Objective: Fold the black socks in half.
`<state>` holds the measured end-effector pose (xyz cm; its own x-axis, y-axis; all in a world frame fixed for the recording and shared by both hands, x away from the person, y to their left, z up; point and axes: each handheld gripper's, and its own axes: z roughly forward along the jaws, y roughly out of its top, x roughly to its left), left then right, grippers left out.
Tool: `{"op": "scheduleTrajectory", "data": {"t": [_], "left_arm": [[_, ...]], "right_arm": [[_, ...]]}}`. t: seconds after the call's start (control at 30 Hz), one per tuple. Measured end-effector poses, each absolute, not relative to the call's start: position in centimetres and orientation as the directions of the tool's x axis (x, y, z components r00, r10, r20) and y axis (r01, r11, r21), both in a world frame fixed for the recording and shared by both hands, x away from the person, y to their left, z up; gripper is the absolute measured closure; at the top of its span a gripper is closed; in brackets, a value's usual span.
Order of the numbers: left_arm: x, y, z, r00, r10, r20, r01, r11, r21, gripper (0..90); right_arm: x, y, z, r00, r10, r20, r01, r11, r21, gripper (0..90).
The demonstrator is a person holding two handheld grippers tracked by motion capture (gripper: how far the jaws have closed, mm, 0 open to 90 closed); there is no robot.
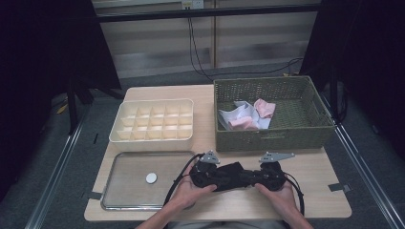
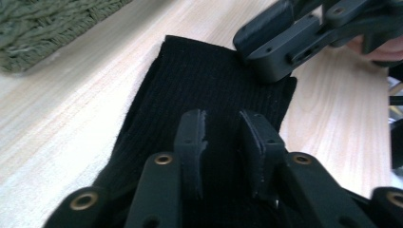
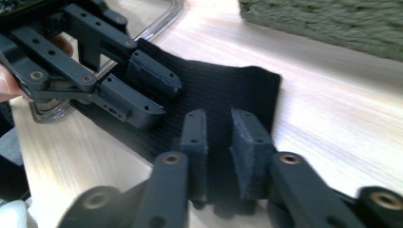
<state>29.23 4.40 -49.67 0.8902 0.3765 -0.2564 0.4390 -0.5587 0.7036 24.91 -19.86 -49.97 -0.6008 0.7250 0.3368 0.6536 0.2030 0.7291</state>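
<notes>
**Black sock between both grippers, near edge of table**

The black ribbed sock (image 1: 232, 172) lies flat on the wooden table (image 1: 315, 179), at about 6 o'clock of the high view, just in front of the woven green basket (image 1: 272, 138). In your left gripper view the knit runs from the jaws toward 12 o'clock, one cuff edge square against the wood.

Your left gripper (image 2: 222, 130) sits low over the sock at its 9 o'clock end; the jaws stand a narrow gap apart, fabric beneath them, and you cannot tell whether the pads pinch it. Your right gripper (image 3: 219, 128) meets the sock from 3 o'clock, jaws likewise narrowly parted over the cloth; grip not confirmed there either. Each gripper appears in the other's view, tips resting on or just above the sock.

Outward: the basket holds pink and white fabric pieces (image 1: 248, 115). At 10 o'clock stands a cream divided organiser (image 1: 153, 138), compartments bare. At 8 o'clock lies a clear tray (image 1: 119, 191) carrying a small white disc (image 1: 151, 178).

No legible brand, label or writing on any item.
</notes>
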Motion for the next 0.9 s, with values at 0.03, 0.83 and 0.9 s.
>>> {"op": "scheduleTrajectory", "data": {"t": [0.03, 0.83, 0.9], "left_arm": [[29.2, 4.4, -49.7, 0.89, 0.381, -0.251, 0.438, -0.558, 0.705, 72.1], [29.3, 4.7, -50.0, 0.895, 0.376, -0.241, 0.425, -0.552, 0.717, 82.8], [29.4, 4.7, -50.0, 0.895, 0.376, -0.241, 0.425, -0.553, 0.716, 83.1]], "right_arm": [[24.8, -20.0, -49.9, -0.588, 0.732, 0.344, 0.663, 0.193, 0.723, 69.7], [25.1, -20.3, -50.9, -0.527, 0.735, 0.427, 0.729, 0.133, 0.671, 72.0], [25.1, -20.2, -50.8, -0.527, 0.736, 0.424, 0.723, 0.125, 0.68, 74.8]]}}
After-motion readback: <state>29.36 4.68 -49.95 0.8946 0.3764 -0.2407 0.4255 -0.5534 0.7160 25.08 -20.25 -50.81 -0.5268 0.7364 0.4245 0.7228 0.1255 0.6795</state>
